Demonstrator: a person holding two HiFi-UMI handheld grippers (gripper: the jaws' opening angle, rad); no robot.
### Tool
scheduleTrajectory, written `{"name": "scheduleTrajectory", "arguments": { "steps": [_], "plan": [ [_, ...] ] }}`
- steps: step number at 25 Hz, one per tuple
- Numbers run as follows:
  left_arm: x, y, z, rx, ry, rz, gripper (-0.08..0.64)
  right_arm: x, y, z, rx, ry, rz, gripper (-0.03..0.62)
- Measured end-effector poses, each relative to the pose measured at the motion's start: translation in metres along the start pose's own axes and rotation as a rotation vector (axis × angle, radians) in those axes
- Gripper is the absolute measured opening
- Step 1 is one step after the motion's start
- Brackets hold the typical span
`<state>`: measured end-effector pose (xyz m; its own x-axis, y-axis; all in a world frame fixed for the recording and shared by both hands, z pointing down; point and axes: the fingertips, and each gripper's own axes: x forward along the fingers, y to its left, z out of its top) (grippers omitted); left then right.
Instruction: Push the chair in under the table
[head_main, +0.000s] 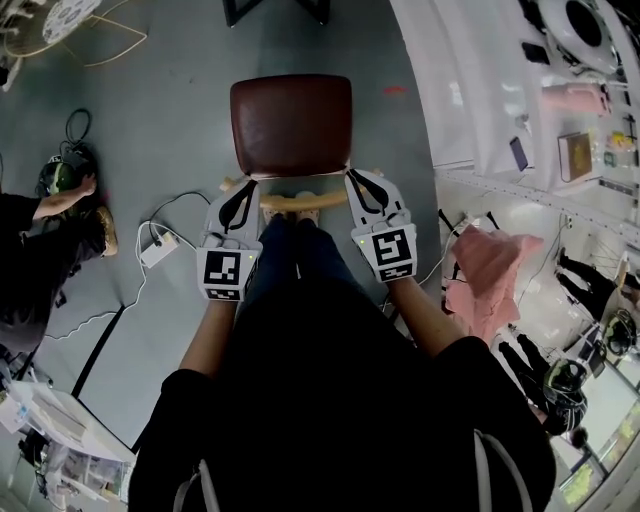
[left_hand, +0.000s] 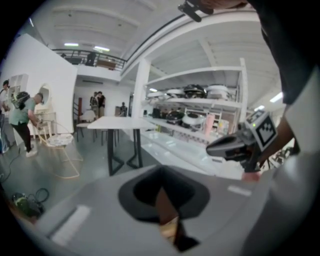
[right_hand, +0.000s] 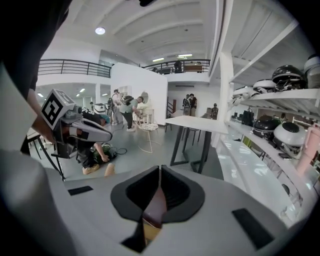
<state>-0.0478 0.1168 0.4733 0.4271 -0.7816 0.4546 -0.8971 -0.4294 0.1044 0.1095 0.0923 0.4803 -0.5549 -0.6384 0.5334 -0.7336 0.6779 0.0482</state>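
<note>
We think the stiff, probably light chair (head_main: 290, 125) pushes best at its backrest (head_main: 288, 202), with left hand-held gripper (head_main: 247, 190) and right hand-held gripper (head_main: 354, 180) closed, empty.

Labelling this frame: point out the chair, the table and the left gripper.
chair (head_main: 290, 125), head view, middle of brown seat.
table (right_hand: 200, 123), right gripper view, white top.
left gripper (head_main: 251, 185), head view, jaw tips.
</note>
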Motion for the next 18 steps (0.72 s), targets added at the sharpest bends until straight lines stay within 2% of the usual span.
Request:
{"name": "scheduleTrajectory", "arguments": {
  "steps": [4,10,12,13,15,18],
  "plan": [
    [0.003,0.001,-0.024,0.002,0.059,-0.035,0.014,0.006,0.006,-0.026,-0.003,0.067,0.026,0.023],
    [0.012,-0.003,-0.057,0.042,0.147,-0.104,0.113,0.01,0.014,-0.061,-0.023,0.159,0.087,0.025],
    [0.013,-0.004,-0.072,0.091,0.197,-0.131,0.134,0.011,0.019,-0.071,-0.007,0.193,0.121,0.033],
    [0.014,-0.005,-0.078,0.109,0.221,-0.144,0.148,0.012,0.022,-0.076,-0.002,0.211,0.141,0.06],
    [0.017,-0.007,-0.085,0.091,0.249,-0.156,0.174,0.015,0.028,-0.086,0.003,0.249,0.179,0.145],
    [0.017,-0.008,-0.097,0.101,0.293,-0.173,0.195,0.016,0.035,-0.1,-0.012,0.303,0.216,0.156]
  ]
}}
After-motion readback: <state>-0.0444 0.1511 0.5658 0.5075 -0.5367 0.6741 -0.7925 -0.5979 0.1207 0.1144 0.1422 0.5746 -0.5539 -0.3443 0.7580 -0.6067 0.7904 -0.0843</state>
